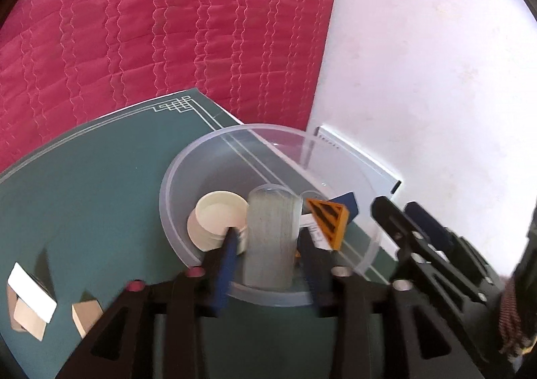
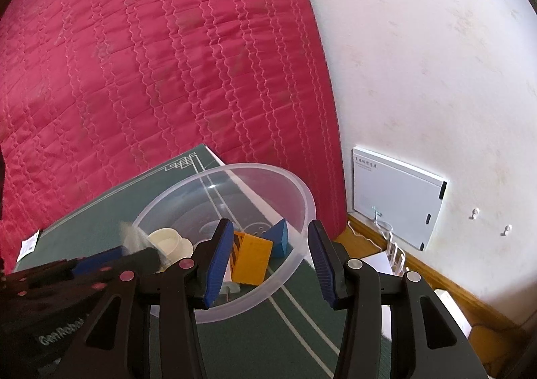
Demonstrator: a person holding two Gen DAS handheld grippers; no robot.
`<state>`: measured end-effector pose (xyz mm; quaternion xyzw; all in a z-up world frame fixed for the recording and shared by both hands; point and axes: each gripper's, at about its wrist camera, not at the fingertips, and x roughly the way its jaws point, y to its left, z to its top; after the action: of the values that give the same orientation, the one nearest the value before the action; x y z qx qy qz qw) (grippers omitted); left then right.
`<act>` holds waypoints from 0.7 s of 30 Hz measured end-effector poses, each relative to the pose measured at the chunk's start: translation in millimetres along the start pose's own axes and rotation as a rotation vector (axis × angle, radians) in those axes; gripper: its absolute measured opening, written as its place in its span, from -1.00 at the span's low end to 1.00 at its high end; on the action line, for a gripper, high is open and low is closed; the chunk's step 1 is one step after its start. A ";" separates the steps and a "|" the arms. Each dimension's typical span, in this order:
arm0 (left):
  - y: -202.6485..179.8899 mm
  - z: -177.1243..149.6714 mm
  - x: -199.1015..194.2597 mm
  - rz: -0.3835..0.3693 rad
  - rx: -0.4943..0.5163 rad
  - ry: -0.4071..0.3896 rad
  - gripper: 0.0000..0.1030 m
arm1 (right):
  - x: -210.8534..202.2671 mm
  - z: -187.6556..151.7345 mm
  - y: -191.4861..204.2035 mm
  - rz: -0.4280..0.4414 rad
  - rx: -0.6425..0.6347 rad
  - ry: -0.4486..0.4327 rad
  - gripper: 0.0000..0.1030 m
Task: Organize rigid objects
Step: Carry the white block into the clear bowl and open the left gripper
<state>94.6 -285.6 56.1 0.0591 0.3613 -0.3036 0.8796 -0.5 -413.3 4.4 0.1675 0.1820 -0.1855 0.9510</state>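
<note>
A red quilted bedspread (image 1: 161,30) is seen filling the background, with a pale wall (image 1: 436,60) to its right. On the bedspread a green board (image 1: 84,184) with a white line border is laid flat, and a clear plastic bowl (image 1: 188,160) is set on the board near its far right corner. A white panel (image 2: 396,197) is seen leaning at the foot of the wall.

Inside the bowl several rigid pieces are gathered: a translucent cylinder (image 1: 270,238), a cream round cap (image 1: 218,218) just beside it, an orange block with black stripes (image 1: 330,221), and a blue wedge (image 2: 280,238). Three pale blocks (image 1: 32,305) are left on the board, well apart from the bowl, at the near left edge.

The left gripper (image 1: 268,254) is held over the bowl with the cylinder between its jaws; the blue pads stand just beside the cylinder's sides, and no firm press is visible, so the jaws are read as parted and the piece as released. The right gripper (image 2: 268,258) is held at the bowl's near right rim, one finger inside the wall and one outside; the gap between its pads looks wider than the thin wall, so it is read as open, though a light steadying contact cannot be ruled out.

The step in hand is judged to be the deposit of the cylinder. The next move calls for the left gripper to be lifted clear without dragging the cylinder, then carried to the pale blocks.
</note>
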 end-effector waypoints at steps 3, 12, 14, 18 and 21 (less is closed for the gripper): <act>10.7 -4.6 -3.2 0.049 -0.024 -0.034 0.36 | 0.5 0.4 -1.7 0.004 0.005 0.005 -0.07; 18.9 -18.6 -6.2 0.122 -0.018 -0.015 0.36 | 0.8 1.2 -1.9 0.002 0.007 0.005 -0.07; 16.4 -19.5 -3.3 0.138 -0.007 -0.005 0.36 | 0.6 1.3 -2.0 0.003 0.006 0.003 -0.07; 17.8 -20.8 -0.5 0.139 -0.019 0.008 0.36 | 0.4 1.0 -1.8 0.002 0.007 0.005 -0.07; 19.9 -22.1 -3.9 0.145 -0.033 0.009 0.38 | 0.1 0.6 -1.4 0.002 0.006 0.004 -0.07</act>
<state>90.7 -260.4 40.2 0.0719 0.3650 -0.2326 0.8986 -0.8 -414.8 4.5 0.1708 0.1832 -0.1848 0.9503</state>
